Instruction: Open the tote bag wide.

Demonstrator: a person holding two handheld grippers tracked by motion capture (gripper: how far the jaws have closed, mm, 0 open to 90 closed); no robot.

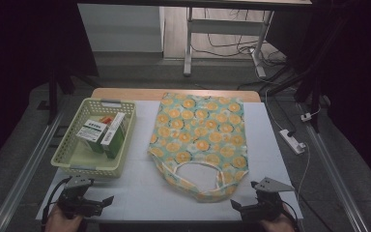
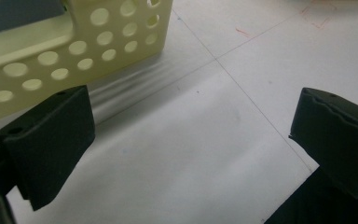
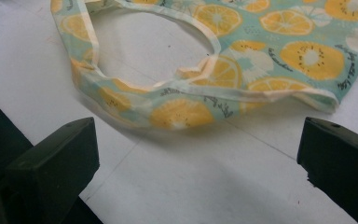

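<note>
A cloth bag (image 1: pixel 199 140) printed with orange slices on teal lies flat in the middle of the white table, handles toward the front edge. Its handle loop (image 3: pixel 168 100) lies just ahead of my right gripper (image 3: pixel 196 168), which is open and empty. A pale yellow perforated basket (image 1: pixel 125 135) at the left holds a few green-and-white boxes (image 1: pixel 101 133). My left gripper (image 2: pixel 191 149) is open with nothing between its jaws, just short of the basket's near wall (image 2: pixel 74 51). In the high view the left gripper (image 1: pixel 99 205) and right gripper (image 1: pixel 241 205) rest at the table's front edge.
The white table (image 1: pixel 145 188) has bare surface between the two grippers. Past the far edge are a desk frame (image 1: pixel 222 38) and floor cables. A power strip (image 1: pixel 292 141) lies on the floor at the right.
</note>
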